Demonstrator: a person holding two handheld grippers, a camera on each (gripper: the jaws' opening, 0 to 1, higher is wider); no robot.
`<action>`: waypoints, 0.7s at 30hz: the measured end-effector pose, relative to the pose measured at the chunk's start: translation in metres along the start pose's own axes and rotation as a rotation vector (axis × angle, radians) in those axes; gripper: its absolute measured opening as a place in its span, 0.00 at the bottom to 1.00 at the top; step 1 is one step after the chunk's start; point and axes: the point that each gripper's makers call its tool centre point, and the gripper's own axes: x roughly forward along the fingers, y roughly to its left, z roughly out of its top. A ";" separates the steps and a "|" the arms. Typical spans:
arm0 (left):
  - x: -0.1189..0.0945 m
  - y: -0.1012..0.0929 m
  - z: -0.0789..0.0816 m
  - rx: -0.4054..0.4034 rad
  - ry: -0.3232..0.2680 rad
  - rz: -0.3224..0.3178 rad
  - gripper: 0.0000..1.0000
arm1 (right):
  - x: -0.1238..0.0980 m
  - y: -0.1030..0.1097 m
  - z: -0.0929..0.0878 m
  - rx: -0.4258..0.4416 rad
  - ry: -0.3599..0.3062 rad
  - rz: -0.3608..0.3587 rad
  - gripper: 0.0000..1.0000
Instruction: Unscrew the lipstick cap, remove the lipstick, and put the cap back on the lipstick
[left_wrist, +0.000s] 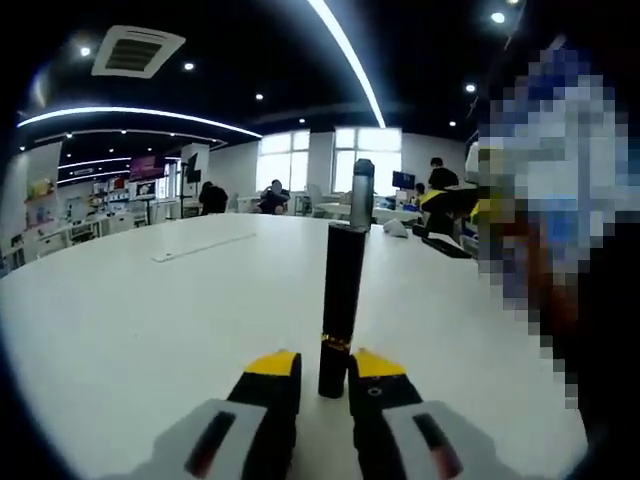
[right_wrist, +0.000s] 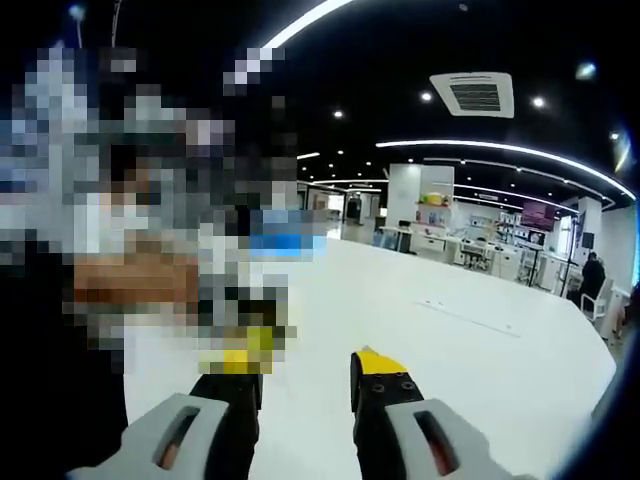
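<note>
Two yellow-tipped jaws of the left gripper clench the base of the black lipstick tube, which stands upright toward twelve o'clock over the white table. Its grey top sticks up uncapped. The right gripper is released, jaws apart with nothing between them, above that table.
</note>
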 end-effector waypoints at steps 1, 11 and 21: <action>0.000 0.000 0.000 0.003 0.000 0.000 0.20 | 0.000 0.000 0.000 0.000 0.000 0.000 0.34; 0.002 0.003 -0.001 0.011 0.004 0.008 0.14 | -0.002 -0.001 0.000 0.002 -0.004 -0.004 0.34; 0.002 0.005 -0.001 0.022 0.002 0.021 0.13 | -0.001 -0.002 0.000 0.003 -0.003 -0.004 0.34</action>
